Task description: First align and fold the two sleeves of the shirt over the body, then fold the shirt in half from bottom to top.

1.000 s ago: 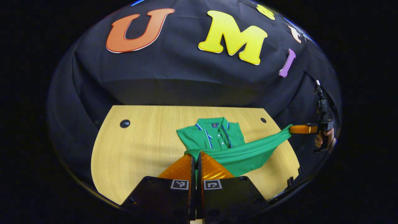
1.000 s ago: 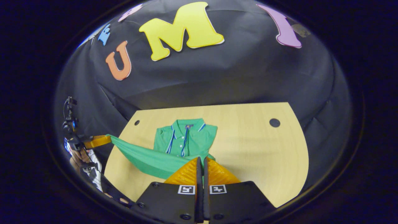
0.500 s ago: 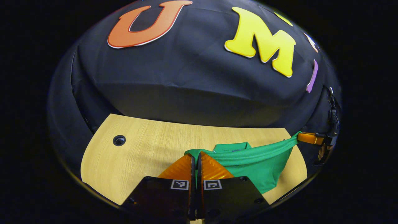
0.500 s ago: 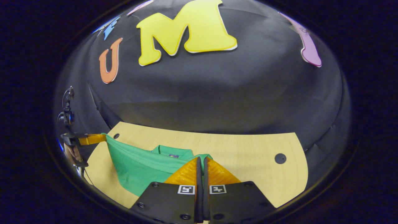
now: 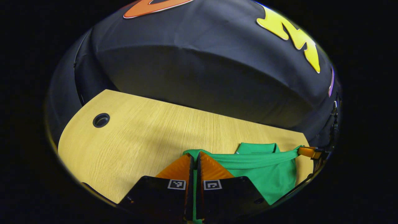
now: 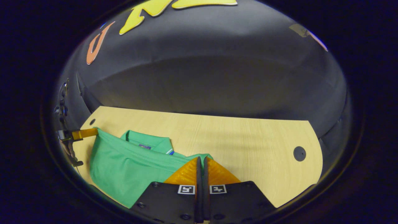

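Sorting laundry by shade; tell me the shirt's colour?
Green shirt, clearest in the right gripper view.

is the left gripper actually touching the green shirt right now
Touching. In the left gripper view, the left gripper has both fingers closed on the hem of the green shirt, with cloth pinched between them and a taut edge running off from the tips.

Black gripper bodies, square markers

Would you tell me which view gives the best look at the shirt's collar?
The right gripper view: the collar lies in plain sight behind the lifted hem, with its striped edge visible. In the left gripper view, just a plain green strip of the collar peeks over the hem stretched between the left gripper and right gripper.
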Demonstrator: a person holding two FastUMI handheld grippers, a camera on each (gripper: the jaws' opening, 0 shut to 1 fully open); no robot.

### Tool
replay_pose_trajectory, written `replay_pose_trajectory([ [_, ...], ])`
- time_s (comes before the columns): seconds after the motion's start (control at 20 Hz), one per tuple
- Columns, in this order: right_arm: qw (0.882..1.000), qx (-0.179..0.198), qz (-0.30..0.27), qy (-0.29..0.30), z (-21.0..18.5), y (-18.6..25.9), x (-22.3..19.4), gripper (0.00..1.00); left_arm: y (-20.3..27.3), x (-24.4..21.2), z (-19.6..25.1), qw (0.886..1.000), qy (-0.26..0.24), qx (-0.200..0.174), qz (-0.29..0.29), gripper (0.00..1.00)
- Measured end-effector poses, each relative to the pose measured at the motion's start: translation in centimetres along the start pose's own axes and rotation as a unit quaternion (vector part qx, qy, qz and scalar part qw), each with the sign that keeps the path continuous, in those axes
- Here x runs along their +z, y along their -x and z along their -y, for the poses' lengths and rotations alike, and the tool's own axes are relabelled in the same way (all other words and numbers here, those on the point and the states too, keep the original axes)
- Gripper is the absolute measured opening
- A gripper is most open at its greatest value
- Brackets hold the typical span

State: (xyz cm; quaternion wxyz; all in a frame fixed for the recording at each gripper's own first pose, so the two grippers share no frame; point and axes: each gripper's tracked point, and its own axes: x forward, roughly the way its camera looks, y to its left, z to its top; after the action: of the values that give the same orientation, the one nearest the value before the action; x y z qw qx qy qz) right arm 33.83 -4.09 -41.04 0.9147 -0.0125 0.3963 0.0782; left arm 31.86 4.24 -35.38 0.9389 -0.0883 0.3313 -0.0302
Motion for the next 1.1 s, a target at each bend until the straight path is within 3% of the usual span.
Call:
replay_pose_trajectory([
  [0.15,1.0,-0.015,-0.009,0.02,0.1,-1.6,-1.1,0.02,-0.5,-0.6,0.0,0.999,-0.036,0.015,-0.015,0.1],
  [0.25,1.0,-0.012,-0.012,0.012,-0.5,-1.4,-1.2,0.08,-0.7,-0.5,0.1,0.998,-0.059,0.029,-0.005,0.15],
  [0.3,1.0,-0.004,-0.009,0.005,-1.0,-0.8,-0.9,0.04,-0.5,-0.4,0.7,0.998,-0.056,0.026,-0.002,0.34],
  [0.4,1.0,0.0,0.01,-0.002,-1.4,1.0,0.3,0.48,1.3,1.1,1.3,0.998,-0.052,0.032,0.018,0.55],
  [0.45,1.0,-0.008,0.024,-0.009,-1.2,2.0,0.8,0.7,2.5,2.0,1.5,0.998,-0.052,0.034,0.031,0.75],
  [0.5,0.999,-0.018,0.042,-0.015,-1.2,3.7,1.8,0.92,3.8,3.1,1.7,0.997,-0.052,0.037,0.046,0.77],
  [0.55,0.998,-0.027,0.059,-0.019,-1.1,5.6,2.8,0.99,5.2,4.2,2.1,0.996,-0.054,0.037,0.065,0.78],
  [0.65,0.995,-0.035,0.092,-0.021,-2.4,10.0,4.8,1.0,8.5,6.1,3.4,0.993,-0.061,0.033,0.094,0.77],
  [0.7,0.993,-0.04,0.111,-0.021,-2.6,12.6,6.1,0.99,10.8,7.3,4.4,0.991,-0.062,0.027,0.111,0.89],
  [0.75,0.99,-0.044,0.13,-0.02,-3.1,15.2,7.2,0.99,13.3,8.5,5.5,0.99,-0.06,0.017,0.129,0.77],
  [0.95,0.977,-0.046,0.206,-0.017,-5.2,26.9,10.0,0.99,24.4,11.6,9.0,0.978,-0.072,-0.02,0.195,0.77],
  [1.1,0.964,-0.05,0.262,-0.006,-6.8,34.7,10.1,0.99,32.2,12.9,11.0,0.965,-0.077,-0.024,0.25,0.9],
])
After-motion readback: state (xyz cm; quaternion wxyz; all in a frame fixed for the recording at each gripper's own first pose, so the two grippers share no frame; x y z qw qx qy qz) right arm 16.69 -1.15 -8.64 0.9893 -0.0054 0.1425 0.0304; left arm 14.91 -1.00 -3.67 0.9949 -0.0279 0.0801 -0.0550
